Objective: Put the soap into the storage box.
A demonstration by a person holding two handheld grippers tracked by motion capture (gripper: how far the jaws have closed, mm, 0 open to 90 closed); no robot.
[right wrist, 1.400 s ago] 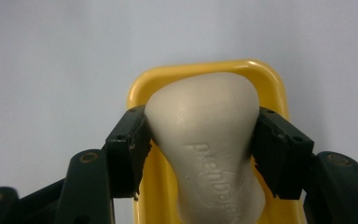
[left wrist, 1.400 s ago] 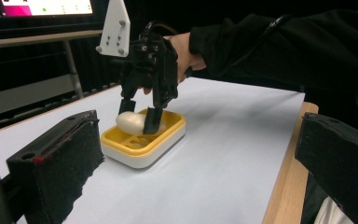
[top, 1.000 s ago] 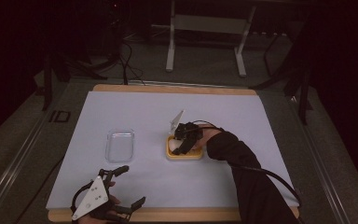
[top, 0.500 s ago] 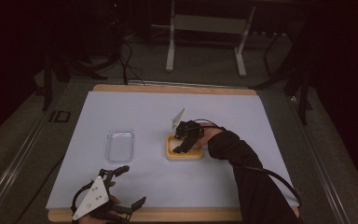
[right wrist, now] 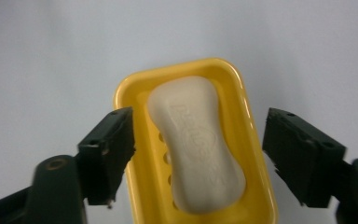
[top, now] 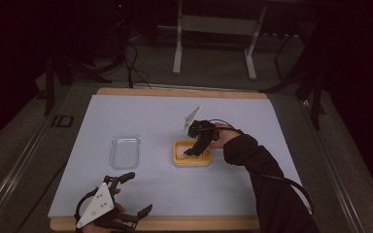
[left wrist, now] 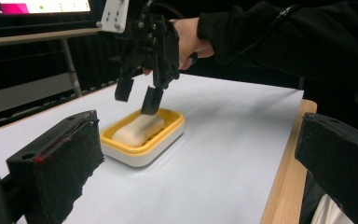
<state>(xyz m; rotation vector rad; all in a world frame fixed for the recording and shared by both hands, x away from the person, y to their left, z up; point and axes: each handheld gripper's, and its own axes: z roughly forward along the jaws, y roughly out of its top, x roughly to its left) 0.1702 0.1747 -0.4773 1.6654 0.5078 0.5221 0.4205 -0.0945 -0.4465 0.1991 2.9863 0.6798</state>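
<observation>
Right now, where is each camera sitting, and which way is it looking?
High view: above the person's side, looking forward and down on the table; both forearms, left gripper and right gripper show.
Left gripper view: low, between its own jaws, facing the right gripper.
Right gripper view: straight down, own open jaws either side.
All share the soap bar in the yellow soap dish.

Right hand-held gripper (top: 190,150) over yellow soap dish (top: 192,154), jaws just opened, clear lid (top: 125,150) beside, white table (top: 272,145)

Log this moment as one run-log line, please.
right gripper: jaws just opened, above soap bar, nothing held | soap bar: lying in yellow dish | left gripper: open, at near table edge | clear lid: left of dish
</observation>
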